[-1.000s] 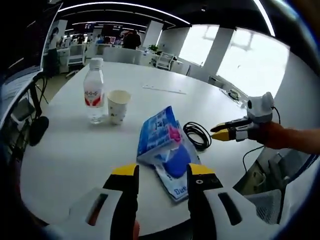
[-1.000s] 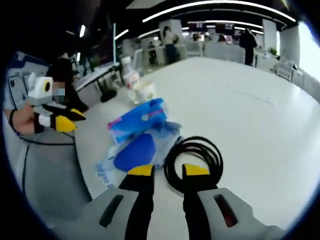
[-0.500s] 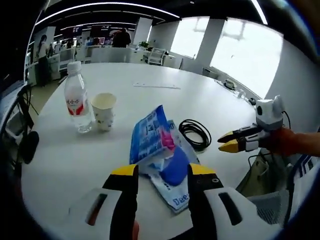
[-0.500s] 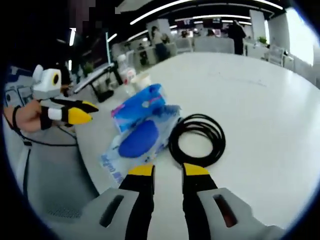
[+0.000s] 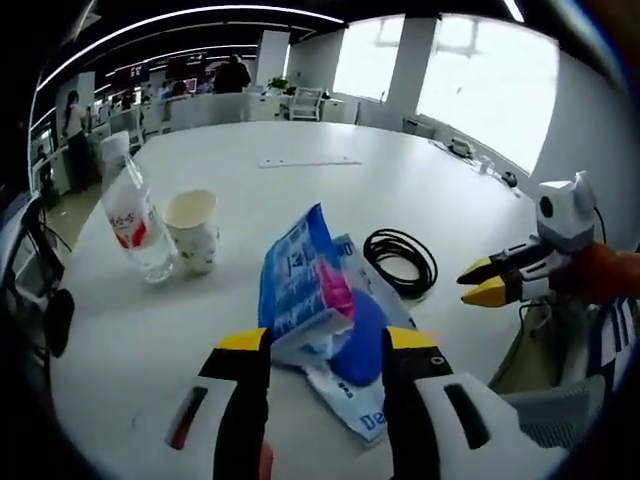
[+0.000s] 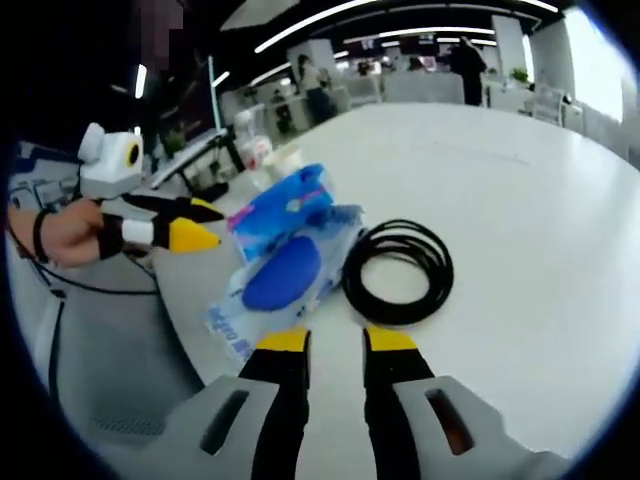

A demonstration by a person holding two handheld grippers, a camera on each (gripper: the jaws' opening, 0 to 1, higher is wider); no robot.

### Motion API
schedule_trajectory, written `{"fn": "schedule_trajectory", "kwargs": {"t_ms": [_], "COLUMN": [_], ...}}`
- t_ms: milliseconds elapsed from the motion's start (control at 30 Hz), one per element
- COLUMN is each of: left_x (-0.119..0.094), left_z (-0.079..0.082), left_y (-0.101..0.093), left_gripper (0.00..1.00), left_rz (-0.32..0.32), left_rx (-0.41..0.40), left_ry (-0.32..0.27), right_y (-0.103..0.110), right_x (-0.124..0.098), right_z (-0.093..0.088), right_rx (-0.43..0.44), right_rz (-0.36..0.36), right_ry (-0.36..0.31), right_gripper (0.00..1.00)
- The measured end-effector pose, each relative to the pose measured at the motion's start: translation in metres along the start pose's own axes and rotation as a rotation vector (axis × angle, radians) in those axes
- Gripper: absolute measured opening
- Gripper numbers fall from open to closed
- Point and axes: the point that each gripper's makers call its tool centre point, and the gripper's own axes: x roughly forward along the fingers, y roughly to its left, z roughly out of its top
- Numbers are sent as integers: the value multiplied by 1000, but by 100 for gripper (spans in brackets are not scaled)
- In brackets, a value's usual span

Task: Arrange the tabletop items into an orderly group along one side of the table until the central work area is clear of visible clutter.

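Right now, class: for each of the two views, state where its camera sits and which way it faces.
Left gripper view: rides the left gripper, facing the blue packets, bottle and cup; the right gripper enters.
Right gripper view: rides the right gripper, facing the black cable coil; the left gripper and a hand show.
Shared: packets, coil, white table.

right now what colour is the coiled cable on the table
Black; the coiled cable shows best in the right gripper view.

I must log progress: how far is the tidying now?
Done: bottle and cup stand together near one edge. In hand: nothing; left gripper and right gripper are open, empty. Left: blue packs and cable lie mid-table.
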Motion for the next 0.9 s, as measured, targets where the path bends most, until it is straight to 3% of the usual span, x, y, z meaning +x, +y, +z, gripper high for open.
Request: {"fn": "schedule_trajectory", "kwargs": {"t_ms": [200, 400, 567, 700, 900], "left_x": [14, 22, 20, 15, 4], "left_z": [-2, -3, 4, 6, 9], "left_y": [-1, 10, 20, 29, 35], "left_gripper": [55, 44, 20, 17, 14], "left_rz": [25, 49, 66, 101, 100], "left_rx": [86, 90, 89, 107, 56], "left_ry": [45, 57, 28, 23, -10], "right_y": [-3, -5, -5, -4, 1], "right_x": [-3, -4, -4, -3, 2], "right_z": [-1, -2, 0, 4, 9], "right_rx": [12, 21, 20, 17, 8], "right_rz": [-6, -9, -6, -4, 7], "right_ry": [-5, -2, -4, -8, -8], "right_gripper": [17, 16, 15, 14, 13]}}
